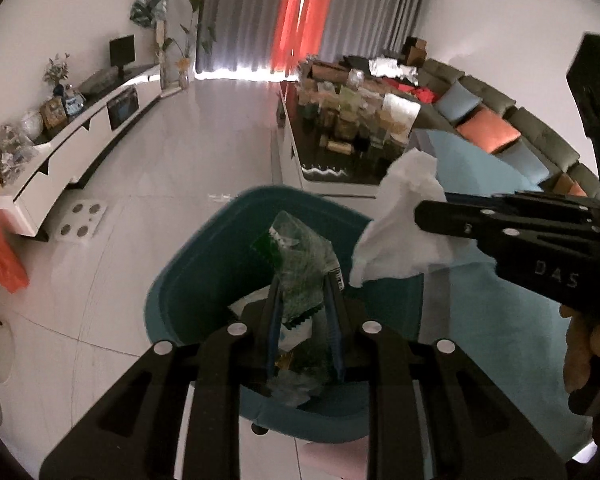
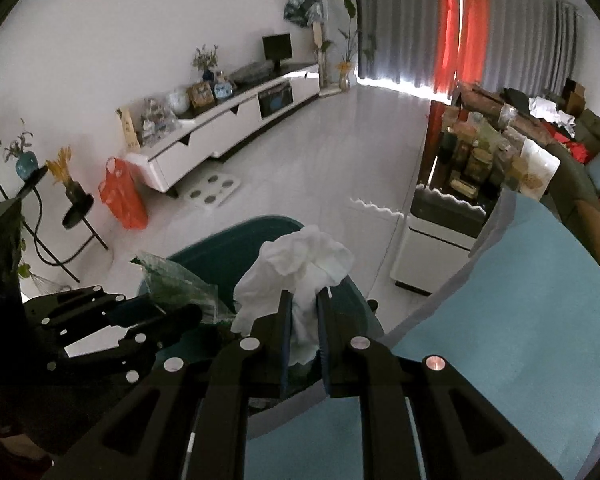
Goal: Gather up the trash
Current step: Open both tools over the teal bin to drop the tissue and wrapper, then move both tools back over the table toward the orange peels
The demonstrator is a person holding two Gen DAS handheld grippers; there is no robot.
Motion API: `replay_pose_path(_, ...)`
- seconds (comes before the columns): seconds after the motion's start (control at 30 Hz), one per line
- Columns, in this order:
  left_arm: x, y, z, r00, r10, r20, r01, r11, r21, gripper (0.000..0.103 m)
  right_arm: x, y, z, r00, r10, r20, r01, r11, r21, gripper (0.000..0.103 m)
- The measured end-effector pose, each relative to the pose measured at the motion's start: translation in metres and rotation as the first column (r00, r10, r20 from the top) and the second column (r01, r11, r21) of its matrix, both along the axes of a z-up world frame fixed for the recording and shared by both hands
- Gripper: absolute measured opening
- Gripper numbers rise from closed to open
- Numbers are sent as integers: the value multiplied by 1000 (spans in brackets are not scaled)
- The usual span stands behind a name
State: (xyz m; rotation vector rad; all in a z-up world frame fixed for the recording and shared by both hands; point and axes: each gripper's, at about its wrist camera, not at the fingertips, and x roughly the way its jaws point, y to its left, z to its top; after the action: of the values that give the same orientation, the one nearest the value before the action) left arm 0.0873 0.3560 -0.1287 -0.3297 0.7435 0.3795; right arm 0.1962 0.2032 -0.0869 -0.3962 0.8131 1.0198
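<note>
My left gripper (image 1: 302, 280) is shut on a crumpled green plastic wrapper (image 1: 300, 256) and holds it over the open teal trash bin (image 1: 180, 280), which has some trash inside. My right gripper (image 2: 303, 294) is shut on a white crumpled tissue (image 2: 296, 268) and holds it above the bin's right rim (image 2: 228, 248). In the left wrist view the right gripper (image 1: 420, 216) comes in from the right with the tissue (image 1: 400, 232). In the right wrist view the left gripper (image 2: 180, 312) shows at the left with the wrapper (image 2: 176, 280).
The bin stands on a white tiled floor beside a light blue surface (image 2: 500, 320). A cluttered coffee table (image 1: 340, 128) and a sofa with cushions (image 1: 500, 120) lie beyond. A white TV cabinet (image 2: 228, 128), an orange bag (image 2: 124, 196) and plant stands (image 2: 72, 200) line the left wall.
</note>
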Motion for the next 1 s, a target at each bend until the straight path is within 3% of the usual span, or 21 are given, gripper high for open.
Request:
replay_pose_path(0.33, 38, 8, -44, 996, -18, -85, 14, 999, -38, 24, 6, 40, -18, 1000, 30, -8, -31, 994, -105, 15)
replay_pose_path(0.4, 43, 9, -48, 996, -19, -90, 14, 999, -48, 27, 7, 42, -19, 999, 34, -15, -36, 993, -113, 23)
replay_pose_path(0.73, 49, 8, -43, 998, 3, -68, -5, 1000, -23, 44, 8, 37, -8, 1000, 19, 8, -18, 997, -75, 33)
replay_pose_path(1.0, 25, -1, -20, 1000, 18, -22, -17, 1000, 20, 56, 7, 18, 13, 999, -9, 46, 9, 1000, -18, 44)
